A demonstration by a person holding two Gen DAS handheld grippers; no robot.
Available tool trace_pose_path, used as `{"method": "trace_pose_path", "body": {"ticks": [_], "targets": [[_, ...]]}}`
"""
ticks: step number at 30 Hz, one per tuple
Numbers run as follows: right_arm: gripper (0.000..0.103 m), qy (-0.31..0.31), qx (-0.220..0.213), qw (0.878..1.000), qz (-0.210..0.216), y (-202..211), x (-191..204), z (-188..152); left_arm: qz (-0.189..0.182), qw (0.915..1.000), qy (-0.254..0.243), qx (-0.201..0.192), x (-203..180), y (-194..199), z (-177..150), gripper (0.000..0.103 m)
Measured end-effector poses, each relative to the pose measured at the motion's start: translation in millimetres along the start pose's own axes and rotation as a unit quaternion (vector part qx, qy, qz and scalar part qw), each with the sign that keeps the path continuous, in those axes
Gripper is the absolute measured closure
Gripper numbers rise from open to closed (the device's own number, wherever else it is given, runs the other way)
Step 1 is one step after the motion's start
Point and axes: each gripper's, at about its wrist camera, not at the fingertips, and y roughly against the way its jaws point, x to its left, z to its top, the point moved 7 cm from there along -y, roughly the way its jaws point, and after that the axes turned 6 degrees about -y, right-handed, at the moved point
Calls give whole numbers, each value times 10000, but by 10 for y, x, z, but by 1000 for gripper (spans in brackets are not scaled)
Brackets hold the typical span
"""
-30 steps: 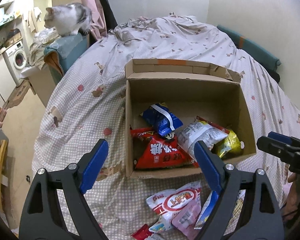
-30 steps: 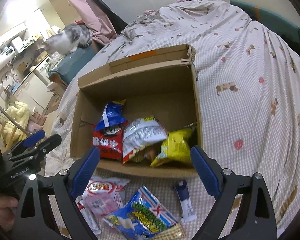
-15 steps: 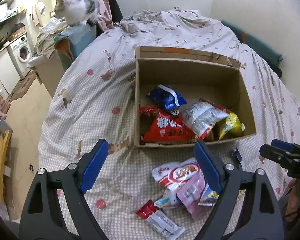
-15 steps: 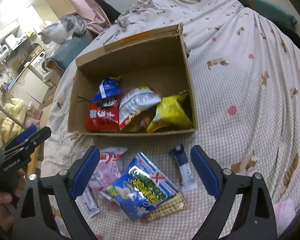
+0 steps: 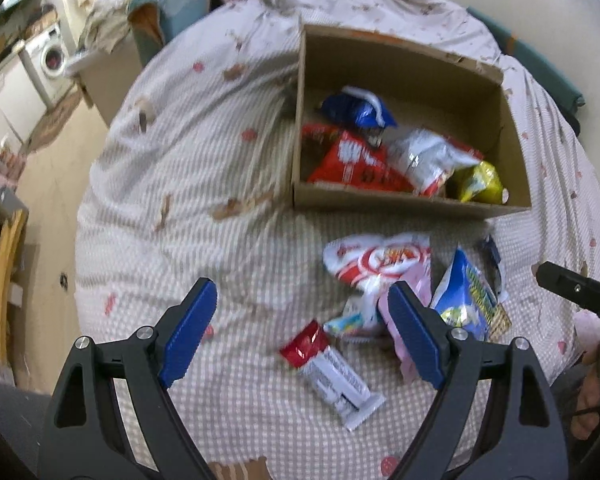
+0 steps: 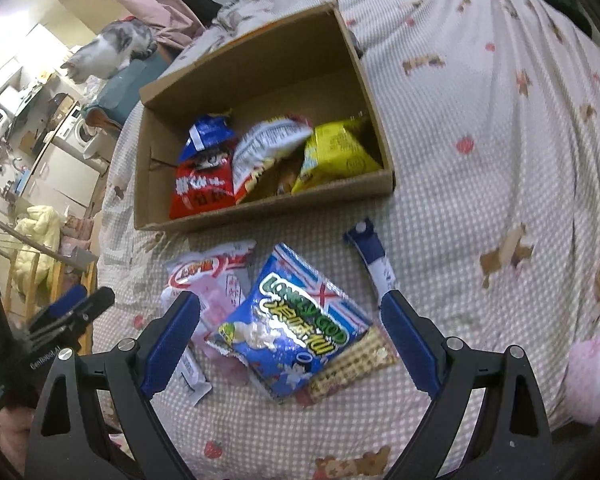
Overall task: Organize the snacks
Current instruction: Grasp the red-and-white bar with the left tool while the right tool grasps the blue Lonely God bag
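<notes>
- Snacks lying loose on the checked bedspread (image 6: 480, 168), just in front of the cardboard box (image 6: 268, 208); four or so packets sitting inside the box already.
- Hovering above the loose pile: left gripper (image 5: 300, 332) spread wide and carrying nothing, red-and-silver bar (image 5: 332, 368) lying between its jaws on the cover below.
- Hanging over the blue bag (image 6: 296, 328): right gripper (image 6: 290, 336), likewise released and empty, bag not yet being touched.
- Risking a double pick: blue bag overlapping the pink pouch (image 6: 220, 300) and a gold-patterned wrapper (image 6: 356, 364), so closing low possibly dragging a neighbour along.
- Risking a slip too: glossy, puffy film on soft bedding likely giving way under the pads.
- Reading "LONELY GOD" in green on the blue bag; other print too blurred for reading.
</notes>
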Motion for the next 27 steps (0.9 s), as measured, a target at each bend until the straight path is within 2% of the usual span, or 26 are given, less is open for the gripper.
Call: {"method": "trace_pose_path", "body": {"ticks": [6,9,15,17,19,21,23,24,25,26,27], "targets": [[9,-795,563,9947,313,-223,-194,-123,-66,9969,638,454,206,-210,-130,18],[9,-1056,698,9913,367,-285,-257,-145,-182,9903,1111,811,319,-366,-250,18],[9,-1138,710,9903,371,-322,-272,-99,-363,9821,1221,1389,219,-554,-522,18],[9,-1145,706,9903,354,-347,-263,-73,-525,9778,1178,1649,93,-638,-635,24],[9,-1179,701,9900,320,-361,-287,-56,-574,9768,1009,1799,-43,-699,-709,26],[9,-1306,744,9881,324,-389,-342,-47,-614,9758,845,1921,-156,-745,-769,33],[9,-1489,835,9845,403,-415,-409,-77,-600,9748,800,1996,-196,-777,-801,44],[9,-1587,917,9820,462,-447,-423,-102,-568,9747,781,2016,-204,-790,-812,46],[9,-1661,1021,9795,511,-485,-434,-131,-512,9751,739,2026,-212,-808,-825,52],[9,-1747,1156,9761,572,-545,-422,-170,-499,9756,700,2019,-222,-815,-830,62],[9,-1802,1230,9739,620,-587,-407,-189,-489,9762,648,2009,-242,-820,-832,66]]}}
